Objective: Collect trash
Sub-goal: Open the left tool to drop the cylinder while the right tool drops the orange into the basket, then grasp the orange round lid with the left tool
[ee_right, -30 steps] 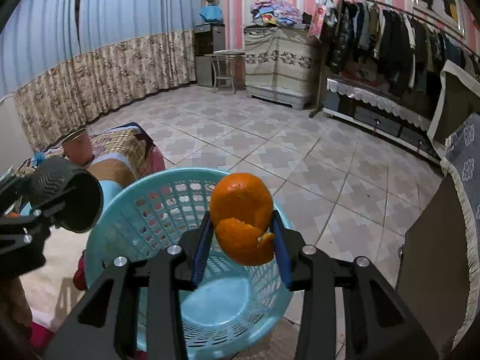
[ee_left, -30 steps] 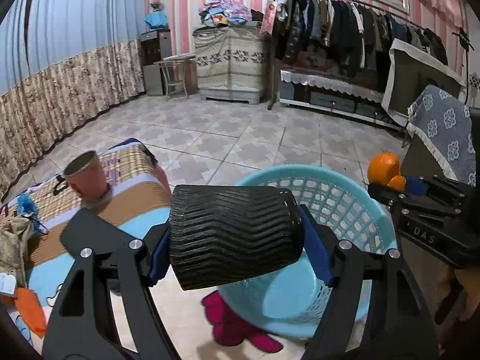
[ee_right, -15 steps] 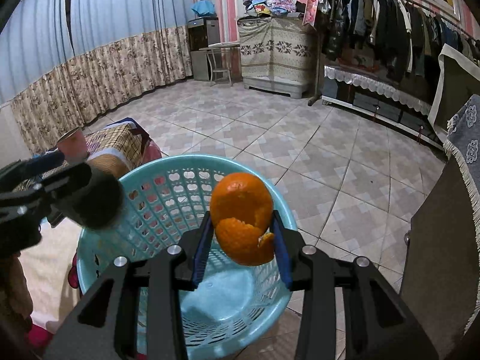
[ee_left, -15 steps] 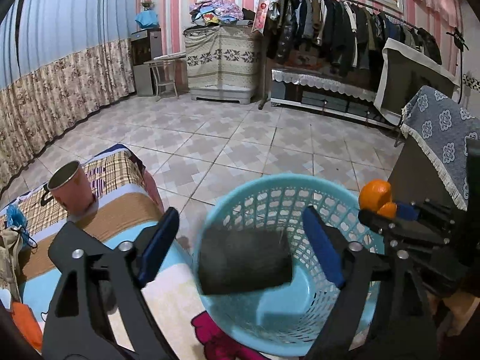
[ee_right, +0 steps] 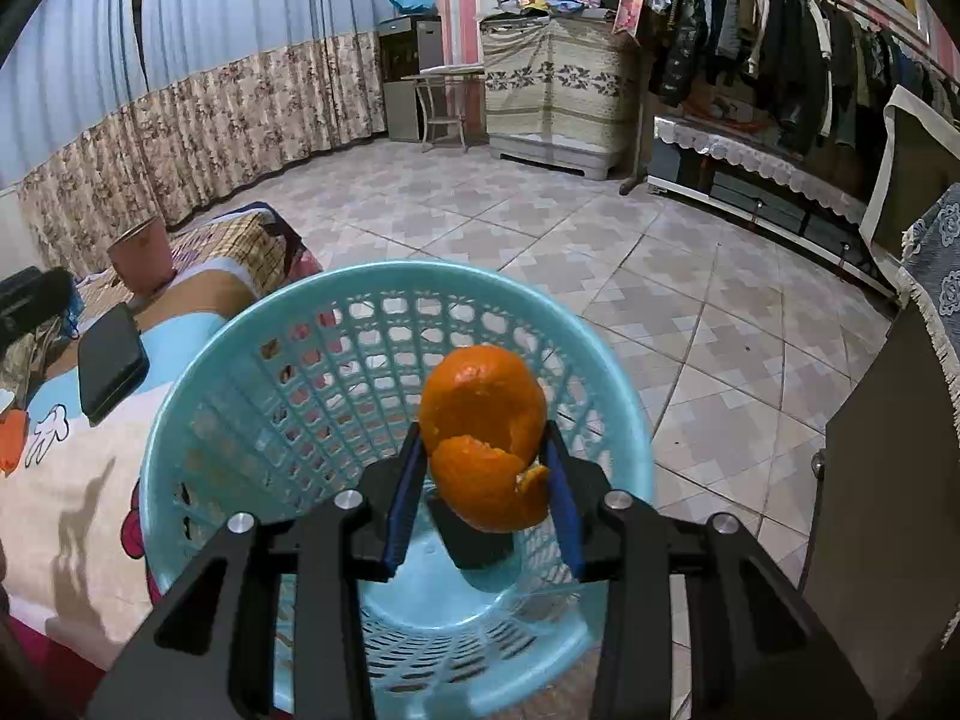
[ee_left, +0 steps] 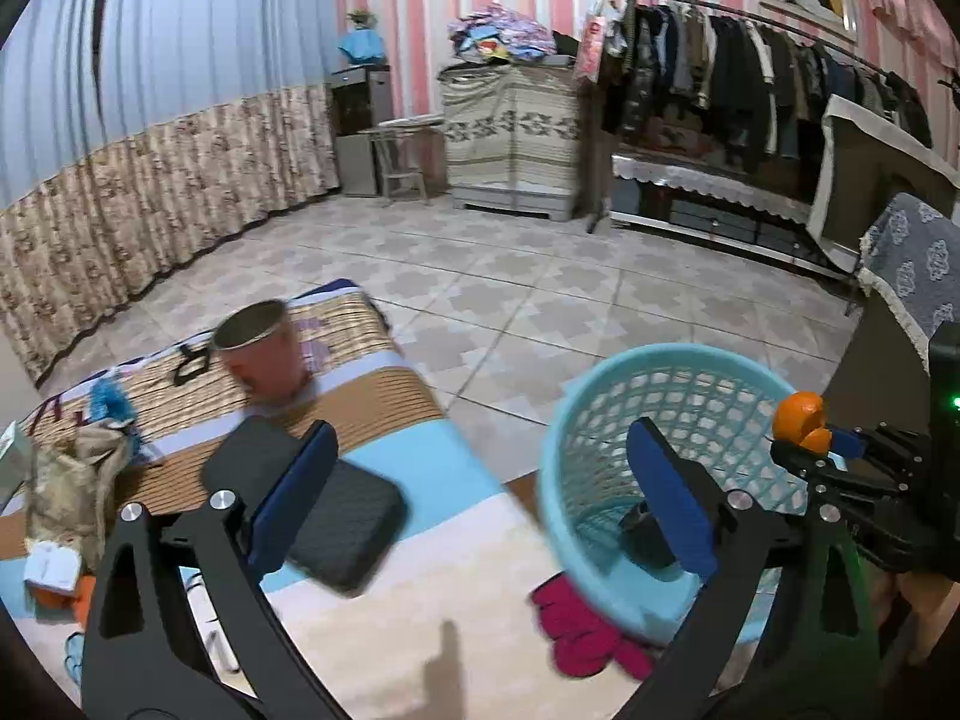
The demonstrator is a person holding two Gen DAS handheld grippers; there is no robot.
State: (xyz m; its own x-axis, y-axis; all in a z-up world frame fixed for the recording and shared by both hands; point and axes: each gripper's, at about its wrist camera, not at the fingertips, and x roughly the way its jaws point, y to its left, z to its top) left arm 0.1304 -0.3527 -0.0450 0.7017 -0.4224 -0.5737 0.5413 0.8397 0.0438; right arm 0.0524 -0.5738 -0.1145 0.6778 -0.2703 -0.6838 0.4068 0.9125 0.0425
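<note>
left gripper [ee_left: 480, 480] just spread, empty | right gripper [ee_right: 483, 480] pinching orange peel [ee_right: 483, 438] over basket [ee_right: 198, 372]

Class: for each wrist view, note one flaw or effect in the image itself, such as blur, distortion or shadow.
Left wrist view: motion blur smears the pink cup and basket; fisheye bends the curtains. Right wrist view: sharp, orange peel crisp; hard shadows fall on the blanket; corners go black.
</note>
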